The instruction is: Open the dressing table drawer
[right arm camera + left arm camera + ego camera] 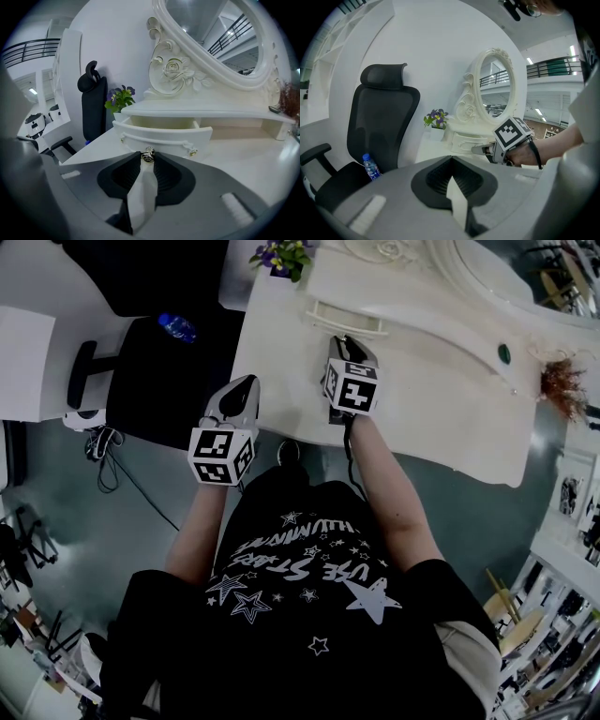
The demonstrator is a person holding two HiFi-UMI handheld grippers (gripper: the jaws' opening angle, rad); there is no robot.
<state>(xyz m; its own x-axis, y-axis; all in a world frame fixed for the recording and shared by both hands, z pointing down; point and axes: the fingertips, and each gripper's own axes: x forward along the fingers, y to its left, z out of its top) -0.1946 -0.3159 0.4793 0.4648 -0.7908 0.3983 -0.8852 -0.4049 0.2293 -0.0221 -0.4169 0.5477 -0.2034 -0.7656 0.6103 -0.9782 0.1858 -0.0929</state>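
Observation:
The white dressing table (pixel 441 409) carries a small curved drawer (pixel 164 135) that stands partly pulled out, its pale inside showing. My right gripper (pixel 148 156) is shut on the round metal drawer knob (pixel 148 154) at the middle of the drawer front. In the head view the right gripper (pixel 343 339) sits just in front of the drawer (pixel 345 317). My left gripper (pixel 246 382) hangs over the table's left edge, apart from the drawer, its jaws together with nothing in them. From the left gripper view, the right gripper (pixel 477 150) shows at the drawer.
An oval mirror (pixel 213 37) in a carved frame rises behind the drawer. A pot of purple flowers (pixel 281 255) stands at the table's back left. Left of the table is a black office chair (pixel 379 117) with a water bottle (pixel 371 167) on its seat.

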